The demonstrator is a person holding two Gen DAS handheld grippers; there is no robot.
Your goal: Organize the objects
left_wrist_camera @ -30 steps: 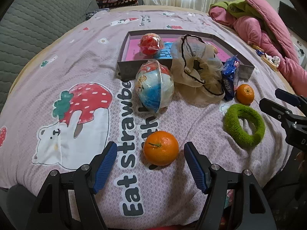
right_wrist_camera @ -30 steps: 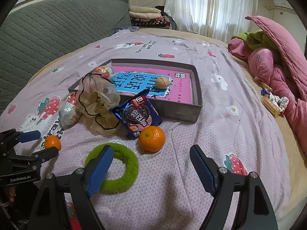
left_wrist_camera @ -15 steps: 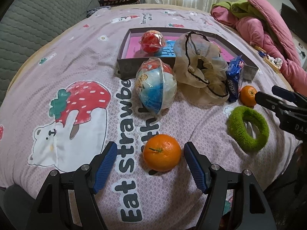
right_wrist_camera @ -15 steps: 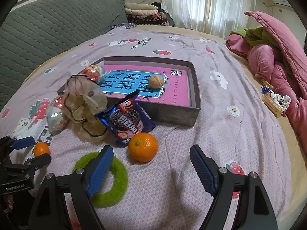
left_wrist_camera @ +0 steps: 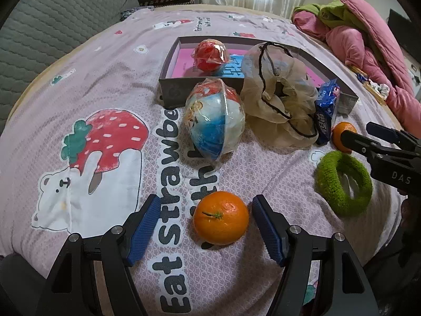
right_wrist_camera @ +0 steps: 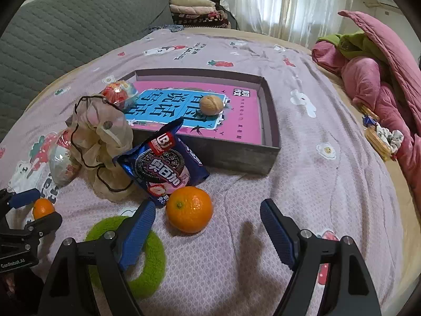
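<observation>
Two spread tools [left_wrist_camera: 205, 226] [right_wrist_camera: 208, 230], each astride an orange [left_wrist_camera: 221, 217] [right_wrist_camera: 189, 208]; green ring [right_wrist_camera: 126, 255] beside.

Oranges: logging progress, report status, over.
Left gripper open around near orange. Right gripper open, second orange just ahead. Both outside the box. Green ring under right's left finger.

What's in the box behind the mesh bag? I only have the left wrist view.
Observer: A walnut lies on the floor of the box, right of the wrapped red ball.
Operator: Is the right gripper around its orange?
Observer: Not yet. The right gripper is open, and the second orange sits just ahead, untouched.
Operator: And the green ring?
Observer: The green ring lies partly beneath its left finger; contact unclear.
</observation>
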